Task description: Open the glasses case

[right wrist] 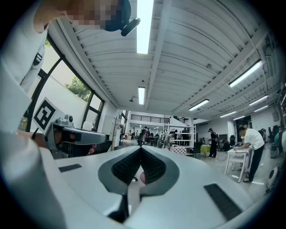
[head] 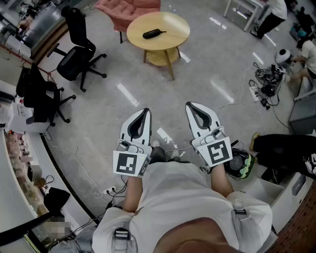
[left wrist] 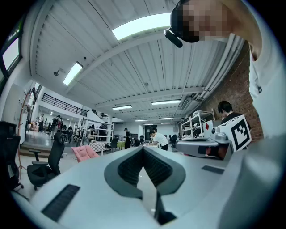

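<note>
The left tool (head: 146, 110) and the right tool (head: 190, 104) have smooth, matt white plastic shells. Their pads (left wrist: 130, 168) are dark, rubbery-looking and finely ribbed. The far round tabletop (head: 173, 22) is light wood with a smooth satin finish. The glasses case (head: 153, 33) on it is dark and matt, but its material cannot be told. The floor (head: 98, 113) is grey, polished and glossy, streaked with reflected light. The far armchair (head: 126, 12) is covered in pink cloth. The office chair (head: 79, 44) on the left is matt black. The person's near shirt (head: 182, 197) is white cloth with soft creases. The wall (left wrist: 234, 96) on the right is rough red brick. The ceiling (left wrist: 134, 67) has pale ribbed panels that look like painted metal.
</note>
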Demonstrator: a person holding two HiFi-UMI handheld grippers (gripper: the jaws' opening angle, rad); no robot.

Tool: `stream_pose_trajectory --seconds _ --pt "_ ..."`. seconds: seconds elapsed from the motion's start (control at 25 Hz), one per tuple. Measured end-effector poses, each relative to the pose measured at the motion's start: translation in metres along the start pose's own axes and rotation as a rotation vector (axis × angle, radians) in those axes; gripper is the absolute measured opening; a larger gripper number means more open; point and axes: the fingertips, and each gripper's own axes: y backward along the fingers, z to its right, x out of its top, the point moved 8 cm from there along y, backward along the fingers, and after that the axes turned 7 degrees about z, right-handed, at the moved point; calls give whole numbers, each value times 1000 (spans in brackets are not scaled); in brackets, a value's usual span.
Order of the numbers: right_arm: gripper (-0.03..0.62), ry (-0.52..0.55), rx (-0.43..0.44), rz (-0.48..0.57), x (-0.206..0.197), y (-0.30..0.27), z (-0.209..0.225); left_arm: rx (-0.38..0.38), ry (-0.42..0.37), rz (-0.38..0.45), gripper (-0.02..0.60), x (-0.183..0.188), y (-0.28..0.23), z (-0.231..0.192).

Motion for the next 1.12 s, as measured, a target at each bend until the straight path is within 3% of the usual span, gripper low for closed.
stream_pose_trajectory --seconds 0.2,0.44,0.6,0.88,1.12 --pt "18 -33 2 3 -7 -5 4 9 -34 1 18 -6 -3 -5" --pt "18 -82 8 25 -13 -25 8 13 -15 -4 18 -11 -14 -26" --pt "18 -24 -23 7 -23 -50 16 5 11 -7 18 -18 -34 -47" --pt "18 21 -50 0 -38 -122 28 -38 26 6 18 -34 -88 -105" --pt "18 53 -96 -33 -46 -178 27 -73 -7 13 18 -43 -121 -175"
